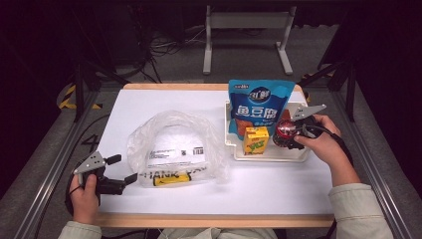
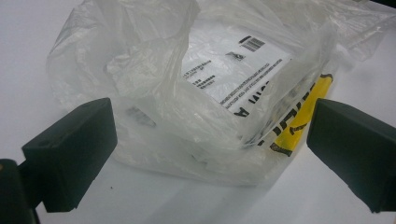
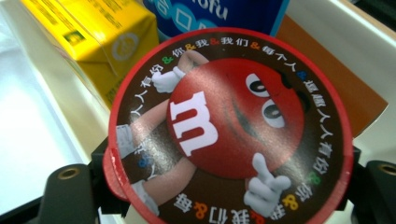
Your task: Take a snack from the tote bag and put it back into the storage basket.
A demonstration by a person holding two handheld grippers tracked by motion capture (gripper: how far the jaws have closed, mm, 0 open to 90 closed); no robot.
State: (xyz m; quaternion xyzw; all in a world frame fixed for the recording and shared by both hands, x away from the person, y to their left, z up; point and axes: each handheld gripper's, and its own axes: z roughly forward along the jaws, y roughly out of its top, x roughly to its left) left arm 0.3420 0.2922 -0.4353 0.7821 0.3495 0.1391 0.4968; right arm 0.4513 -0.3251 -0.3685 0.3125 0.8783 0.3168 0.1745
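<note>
A round red-lidded candy tub (image 1: 285, 130) with a cartoon "m" figure (image 3: 233, 126) sits between the jaws of my right gripper (image 1: 288, 134), which grips its sides over the white tray (image 1: 268, 156). In the right gripper view the tub's lid hides most of both jaws of my right gripper (image 3: 229, 186). At the table's near left, my left gripper (image 1: 124, 169) stands open with nothing held. It points at a crumpled clear plastic bag (image 1: 174, 147). In the left gripper view the bag (image 2: 196, 93) lies just beyond my left gripper (image 2: 212, 140).
In the tray, a blue snack pouch (image 1: 259, 102) leans at the back and a yellow drink carton (image 1: 256, 141) stands at the front, just left of the tub. The carton (image 3: 93, 32) and pouch (image 3: 224, 14) lie close behind the tub. White table surface surrounds the bag.
</note>
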